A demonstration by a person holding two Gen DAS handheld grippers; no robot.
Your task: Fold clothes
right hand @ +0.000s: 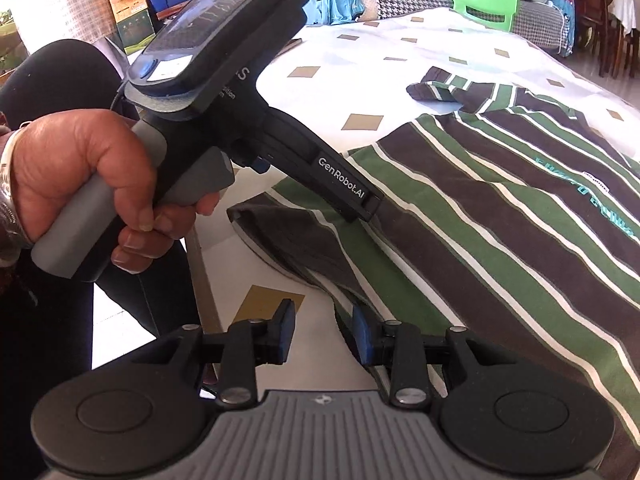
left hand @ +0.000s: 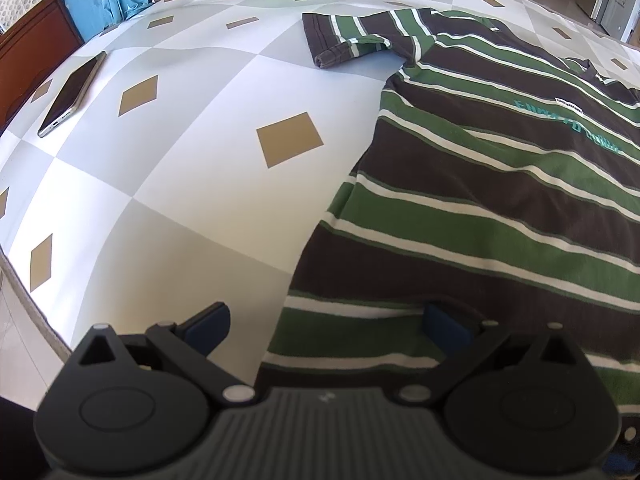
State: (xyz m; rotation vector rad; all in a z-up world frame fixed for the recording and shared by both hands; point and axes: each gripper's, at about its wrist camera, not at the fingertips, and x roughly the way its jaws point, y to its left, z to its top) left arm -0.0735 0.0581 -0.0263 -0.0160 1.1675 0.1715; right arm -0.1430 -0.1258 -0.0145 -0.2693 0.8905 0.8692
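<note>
One shirt (left hand: 500,184), striped green, brown, white, flat on desk (left hand: 192,184), sleeve spread toward far side. Left tool (left hand: 326,326) jaws wide apart over shirt's near hem edge, gripping nothing. Right tool (right hand: 324,336) jaws partly apart at shirt's near corner, pads not pressing cloth. One hand (right hand: 88,184) holds left tool's handle. One phone (left hand: 72,94) on desk, well apart from shirt.

Shirt (left hand: 500,200) cut off at rt edge — teal lettering (left hand: 568,124) unreadable.
</note>
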